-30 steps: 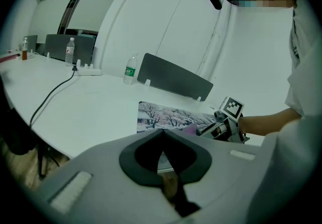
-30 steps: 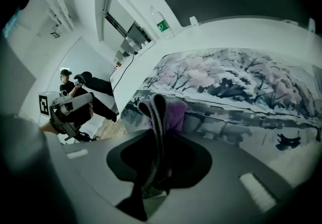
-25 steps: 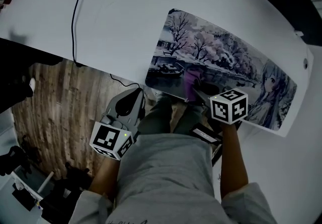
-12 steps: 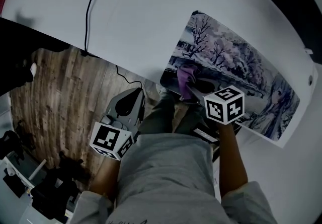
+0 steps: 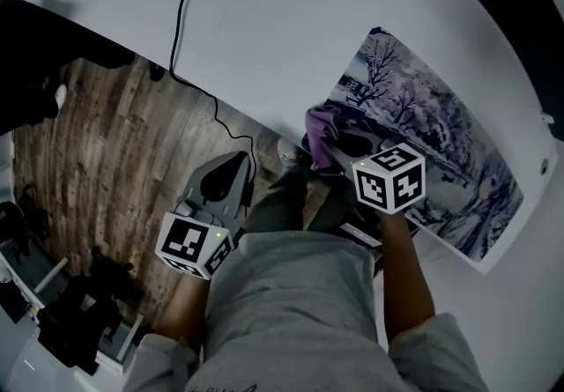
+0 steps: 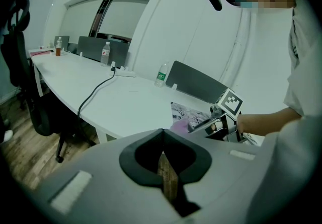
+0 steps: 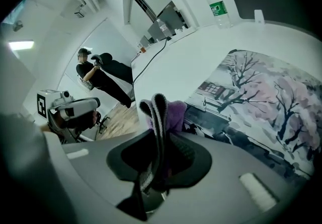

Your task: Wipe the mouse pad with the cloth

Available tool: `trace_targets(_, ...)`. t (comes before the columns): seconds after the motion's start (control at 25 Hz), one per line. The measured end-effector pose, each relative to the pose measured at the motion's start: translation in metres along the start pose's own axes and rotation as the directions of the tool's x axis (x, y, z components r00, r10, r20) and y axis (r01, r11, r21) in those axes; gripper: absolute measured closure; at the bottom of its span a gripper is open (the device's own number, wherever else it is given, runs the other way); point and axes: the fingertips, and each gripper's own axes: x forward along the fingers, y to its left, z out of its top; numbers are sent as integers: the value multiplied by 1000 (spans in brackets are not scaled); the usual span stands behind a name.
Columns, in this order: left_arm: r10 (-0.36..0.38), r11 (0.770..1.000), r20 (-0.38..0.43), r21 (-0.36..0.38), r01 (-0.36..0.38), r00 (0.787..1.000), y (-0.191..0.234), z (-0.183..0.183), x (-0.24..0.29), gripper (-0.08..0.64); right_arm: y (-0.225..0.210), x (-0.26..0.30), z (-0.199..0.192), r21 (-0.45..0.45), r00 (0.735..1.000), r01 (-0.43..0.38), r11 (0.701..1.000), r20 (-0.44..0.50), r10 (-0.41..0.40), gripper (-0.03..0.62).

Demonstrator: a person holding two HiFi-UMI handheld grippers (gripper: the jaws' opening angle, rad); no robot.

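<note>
Change: since a second before, the right gripper (image 5: 337, 149) and its crumpled purple cloth (image 5: 321, 125) had travelled along the long printed winter-scene mouse pad (image 5: 441, 139) to its left end.
Right gripper: clamped on the purple cloth, with a striped fold standing up between the jaws.
Cloth position: bunched at the pad's left end by the near corner. Contact with the surface could not be told.
Left gripper (image 5: 235, 161): jaws closed on nothing, held low over the brown wooden floor (image 5: 97, 144), well apart from the pad.
Pad: flat on the white desk (image 5: 264, 20).
Hidden: the near left corner lay under cloth and gripper. The marker cube and forearm covered part of the near edge. The left gripper view showed only a sliver of the pad.
</note>
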Motion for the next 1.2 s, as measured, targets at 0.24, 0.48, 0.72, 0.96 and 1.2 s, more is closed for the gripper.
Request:
trace_targets(0.24, 17, 1000, 8, -15, -17, 1000, 8, -2, -7, 544, 8, 9, 8, -28, 1000, -8, 1000, -13, 8, 505)
trace_targets(0.48, 27, 1000, 2, -16, -27, 1000, 8, 6, -8, 545, 9, 11, 9, -35, 1000, -15, 999, -19, 14, 505)
trace_targets(0.72, 32, 999, 21, -4, -32, 999, 6, 12, -7, 545, 9, 4, 11, -48, 999, -34, 998, 1, 34, 505)
trace_targets(0.96, 35, 999, 51, 18, -36, 998, -8, 26, -6, 545, 12, -16, 18, -111, 999, -30, 993, 30, 33, 505)
trace_targets(1.2, -7, 997, 73, 71, 1, 997, -50, 48, 13, 545, -6, -68, 29, -149, 992, 40, 988, 126, -21, 505)
